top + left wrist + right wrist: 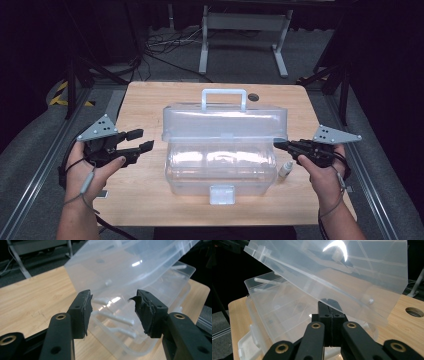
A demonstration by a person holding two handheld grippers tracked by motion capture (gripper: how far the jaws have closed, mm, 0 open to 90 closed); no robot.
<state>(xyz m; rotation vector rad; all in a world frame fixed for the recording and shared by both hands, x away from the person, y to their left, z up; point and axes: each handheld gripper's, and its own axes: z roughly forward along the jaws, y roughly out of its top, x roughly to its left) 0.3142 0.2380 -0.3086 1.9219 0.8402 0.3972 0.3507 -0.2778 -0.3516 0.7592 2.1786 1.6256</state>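
Note:
A clear plastic box (pixel 220 172) stands mid-table with its lid (pixel 225 122) lifted at the front and tilted back; a white handle (pixel 223 97) tops the lid. My right gripper (pixel 279 145) is shut with nothing between its jaws, and its tip sits at the lid's lower right corner. In the right gripper view the closed jaws (pixel 329 305) reach just under the lid's edge (pixel 332 272), above the base (pixel 277 307). My left gripper (pixel 142 140) stands open left of the box, apart from it. In the left gripper view its jaws (pixel 112 307) frame the box's end (pixel 140 340) below the lid (pixel 125 262).
A small white bottle (pixel 286 170) stands on the table just right of the box, near my right hand. The box's front latch (pixel 222 194) hangs open. A round hole (pixel 253 97) is in the tabletop (pixel 145 105) behind the box. Beyond the table are stand legs and cables.

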